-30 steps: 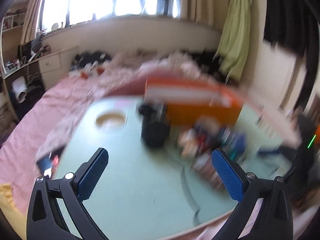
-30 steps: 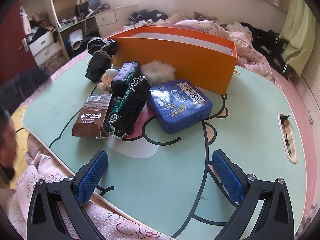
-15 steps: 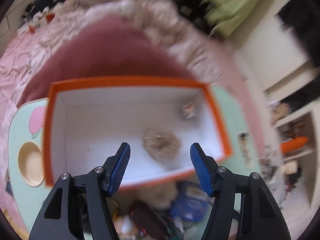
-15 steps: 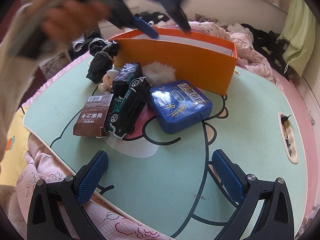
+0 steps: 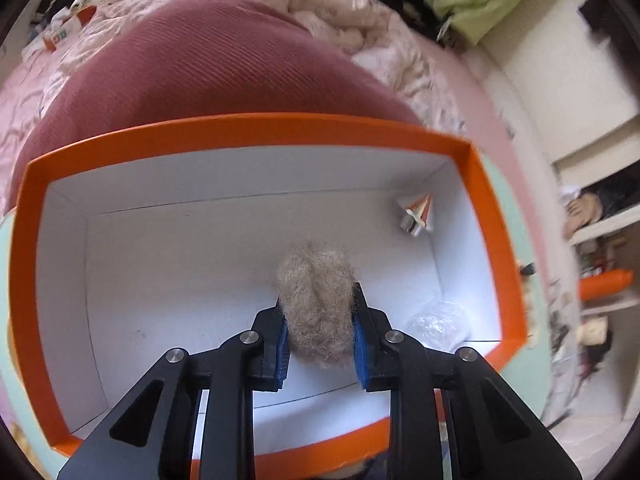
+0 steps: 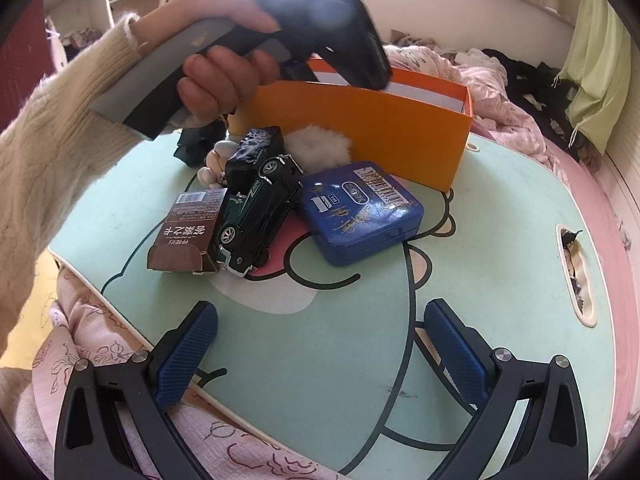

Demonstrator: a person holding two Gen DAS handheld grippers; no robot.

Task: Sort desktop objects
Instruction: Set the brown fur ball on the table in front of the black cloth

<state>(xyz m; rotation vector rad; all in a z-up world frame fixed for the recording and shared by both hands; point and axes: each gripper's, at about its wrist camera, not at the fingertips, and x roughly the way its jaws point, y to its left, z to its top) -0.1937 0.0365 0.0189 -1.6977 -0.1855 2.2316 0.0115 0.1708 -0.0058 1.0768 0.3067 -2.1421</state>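
I am looking at the mint-green cartoon-printed worktop [image 6: 480, 264] carrying the open orange cardboard box with white lining [image 5: 256, 136] at its far side. Near the box are lying a blue rectangular tin [image 6: 362, 210], a dark green toy car [image 6: 256, 216], a brown paper carton [image 6: 186, 236] and a white fluffy pom-pom [image 6: 320, 148]. Inside the box, my left gripper [image 5: 320, 334] is squeezing a beige fuzzy ball [image 5: 316, 300] between its nearly closed pads. My right gripper [image 6: 320, 354] is hovering wide apart, gripping nothing, over the worktop's near edge.
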